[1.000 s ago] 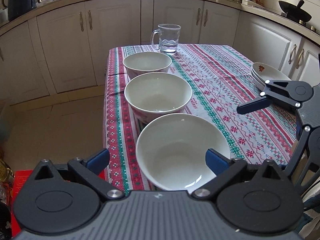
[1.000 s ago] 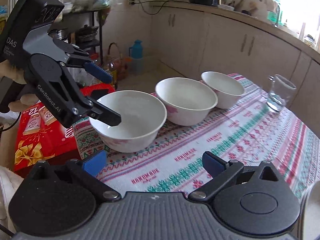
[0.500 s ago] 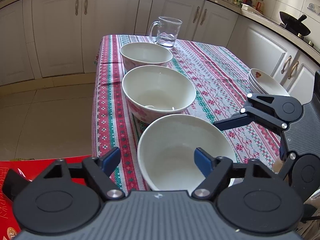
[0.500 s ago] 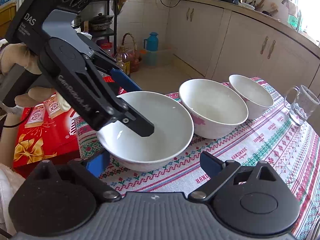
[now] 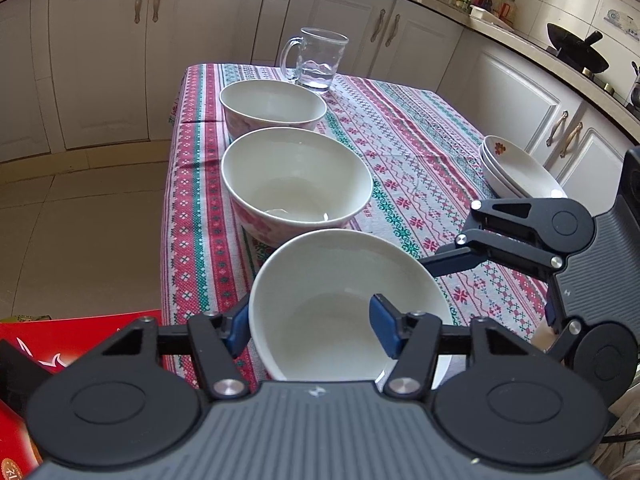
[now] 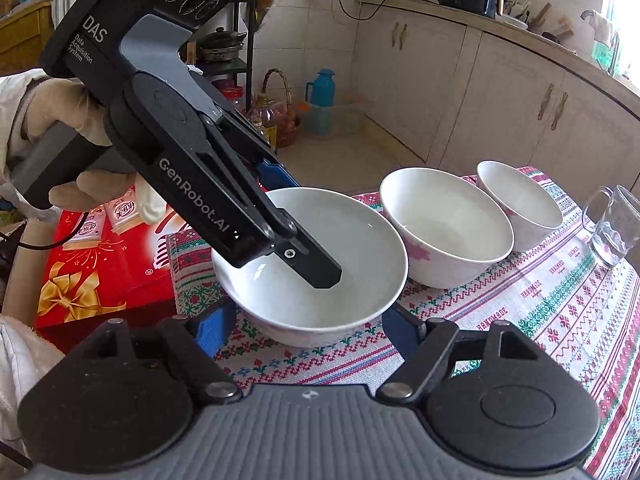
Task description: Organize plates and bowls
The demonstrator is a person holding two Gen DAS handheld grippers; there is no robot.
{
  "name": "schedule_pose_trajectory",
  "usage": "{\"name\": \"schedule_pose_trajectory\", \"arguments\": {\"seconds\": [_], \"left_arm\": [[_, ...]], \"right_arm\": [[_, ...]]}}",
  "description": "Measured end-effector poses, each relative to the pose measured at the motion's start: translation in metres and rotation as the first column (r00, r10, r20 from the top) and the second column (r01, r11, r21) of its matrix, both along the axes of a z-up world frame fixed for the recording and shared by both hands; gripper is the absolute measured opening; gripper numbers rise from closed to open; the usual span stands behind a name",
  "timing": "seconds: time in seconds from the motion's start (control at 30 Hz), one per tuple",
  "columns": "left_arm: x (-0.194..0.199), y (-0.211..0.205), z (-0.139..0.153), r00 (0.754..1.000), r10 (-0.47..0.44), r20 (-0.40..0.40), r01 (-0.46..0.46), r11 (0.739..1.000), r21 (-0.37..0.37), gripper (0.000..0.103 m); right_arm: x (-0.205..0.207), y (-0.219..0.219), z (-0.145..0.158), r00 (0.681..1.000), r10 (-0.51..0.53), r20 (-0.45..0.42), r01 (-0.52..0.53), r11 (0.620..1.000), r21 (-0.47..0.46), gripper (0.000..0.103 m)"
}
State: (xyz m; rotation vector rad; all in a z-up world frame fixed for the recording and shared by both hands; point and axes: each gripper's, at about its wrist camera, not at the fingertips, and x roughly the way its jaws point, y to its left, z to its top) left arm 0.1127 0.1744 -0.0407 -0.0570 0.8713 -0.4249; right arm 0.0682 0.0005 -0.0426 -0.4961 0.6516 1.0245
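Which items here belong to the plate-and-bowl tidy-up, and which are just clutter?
Job:
- nearest white ceramic bowl, its rim between the left gripper fingers
- middle white bowl with pink flowers
- far white bowl
- stack of white plates
- right gripper, open beside the nearest bowl

Lying about:
- clear glass mug
- red gift box
- blue thermos jug

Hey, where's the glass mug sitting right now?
In the left wrist view the glass mug stands at the far end of the table, just behind the farthest of the three bowls.
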Motion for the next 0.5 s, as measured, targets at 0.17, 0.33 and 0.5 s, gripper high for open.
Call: {"name": "schedule_pose_trajectory", "arguments": {"seconds": [0.17, 0.33, 0.5], "left_arm": [[-0.001, -0.002, 0.002, 1.0, -0.003, -0.005, 0.003, 1.0, 0.002, 0.059], [-0.002, -0.009, 0.004, 1.0, -0.015, -0.011, 0.015, 1.0, 0.008, 0.059], [-0.004, -0.021, 0.009, 0.999, -0.041, -0.006, 0.041, 0.999, 0.013, 0.059]], "right_arm": [[0.001, 0.001, 0.0, 1.0, 0.0, -0.002, 0.0, 1.0, -0.003, 0.083], [0.0, -0.004, 0.002, 1.0, -0.002, -0.013, 0.002, 1.0, -0.002, 0.083], [-0.005, -0.016, 0.007, 1.0, -0.01, -0.018, 0.01, 1.0, 0.008, 0.083]]}}
